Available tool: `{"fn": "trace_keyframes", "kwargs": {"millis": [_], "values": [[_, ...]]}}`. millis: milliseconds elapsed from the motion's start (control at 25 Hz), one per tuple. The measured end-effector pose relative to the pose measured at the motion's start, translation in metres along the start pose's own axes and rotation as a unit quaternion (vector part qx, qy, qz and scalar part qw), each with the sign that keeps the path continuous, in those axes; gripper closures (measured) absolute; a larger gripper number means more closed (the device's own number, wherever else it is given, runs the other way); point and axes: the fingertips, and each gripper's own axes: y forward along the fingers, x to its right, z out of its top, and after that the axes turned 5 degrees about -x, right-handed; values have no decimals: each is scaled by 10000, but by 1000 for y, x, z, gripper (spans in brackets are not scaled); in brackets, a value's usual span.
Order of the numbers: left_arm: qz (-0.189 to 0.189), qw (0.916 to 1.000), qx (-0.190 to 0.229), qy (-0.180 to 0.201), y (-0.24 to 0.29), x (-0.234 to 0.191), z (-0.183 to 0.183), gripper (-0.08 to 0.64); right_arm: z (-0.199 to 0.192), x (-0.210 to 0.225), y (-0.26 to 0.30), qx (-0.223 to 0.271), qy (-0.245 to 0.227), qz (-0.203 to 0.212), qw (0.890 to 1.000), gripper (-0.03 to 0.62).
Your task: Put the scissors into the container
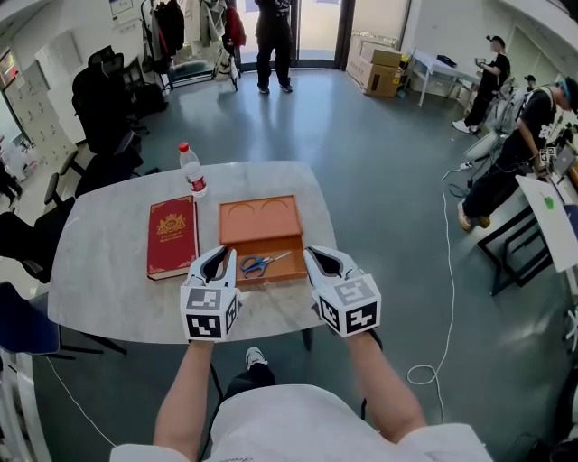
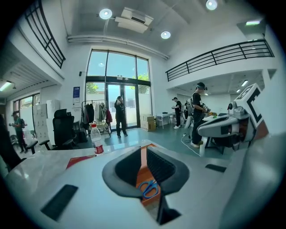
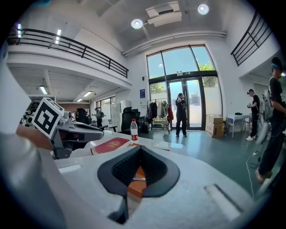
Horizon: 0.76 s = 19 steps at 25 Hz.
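- Hovering over the near edge of the table (image 1: pixel 99 289), we are holding the left gripper (image 1: pixel 219 260) and the right gripper (image 1: pixel 321 260) side by side, both pointing toward the far edge.
- We are holding the left gripper's jaws drawn in to a thin slit. Nothing is sitting between them, and through the slit we are seeing only the container and the blue handles beyond.
- We are holding the right gripper's jaws closed too, their tips meeting, with nothing pinched between the pads.
- The scissors (image 1: pixel 262 263) are lying flat inside the container (image 1: pixel 293 269), blue handles to the left and blades pointing right. They are resting on its floor, and in the head view they are showing between the two grippers' tips.
- The container is an orange tray sitting close to the middle of the table's near edge, with its lid (image 1: pixel 260 219) lying open and flat behind it, toward the far edge.
- A red book (image 1: pixel 172 236) is lying just left of the container, nearer the table's left edge, with a narrow strip of tabletop parting the two.
- A water bottle (image 1: pixel 191 170) with a red cap is standing upright behind the book, near the far edge.
- Beyond the table, a person (image 1: pixel 274 41) is standing by the glass doors (image 1: pixel 318 27), and other people (image 1: pixel 492 81) are standing at the right side of the room.
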Motion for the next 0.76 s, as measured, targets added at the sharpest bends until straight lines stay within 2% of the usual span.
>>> {"fn": "trace_keyframes", "kwargs": {"millis": [760], "values": [[28, 10000, -16, -13, -14, 20, -8, 526, -7, -4, -17, 17, 3, 90, 10000, 588]]}}
